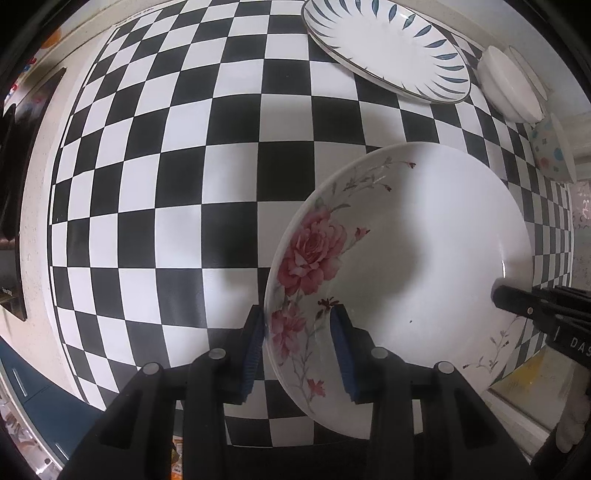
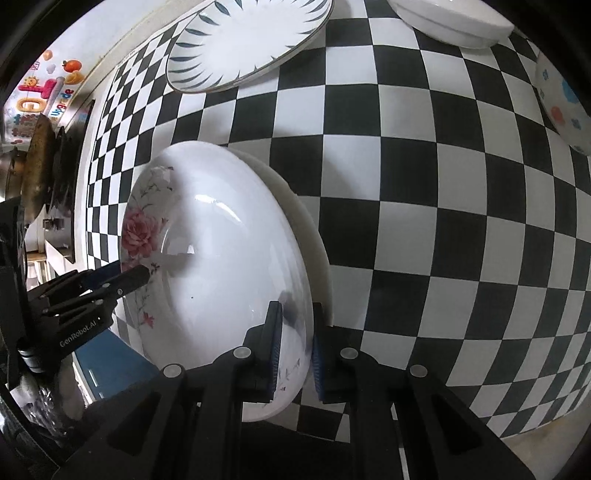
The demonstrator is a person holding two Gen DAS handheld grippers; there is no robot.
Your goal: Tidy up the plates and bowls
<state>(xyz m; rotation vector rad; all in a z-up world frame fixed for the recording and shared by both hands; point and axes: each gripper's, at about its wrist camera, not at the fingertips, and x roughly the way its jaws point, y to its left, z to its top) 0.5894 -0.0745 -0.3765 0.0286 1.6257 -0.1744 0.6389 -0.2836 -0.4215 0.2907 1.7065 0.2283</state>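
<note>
A white deep plate with pink roses [image 1: 424, 240] [image 2: 221, 266] hangs tilted over the black-and-white checkered cloth [image 1: 166, 166] [image 2: 443, 184], held from two sides. My left gripper [image 1: 297, 317] is shut on the flowered rim, one blue pad inside the plate and one outside. My right gripper [image 2: 297, 310] is shut on the opposite rim in the same way. Each gripper also shows in the other's view: the right gripper [image 1: 498, 295] at the plate's right edge, the left gripper [image 2: 142, 275] beside the rose.
A white plate with blue leaf marks [image 1: 384, 48] [image 2: 251, 40] lies at the far side of the cloth. Beside it stand stacked white bowls [image 1: 509, 85] [image 2: 450, 22] and a bowl with coloured spots [image 1: 550, 151] [image 2: 565, 107]. A pan [image 2: 37, 166] sits off the cloth's left edge.
</note>
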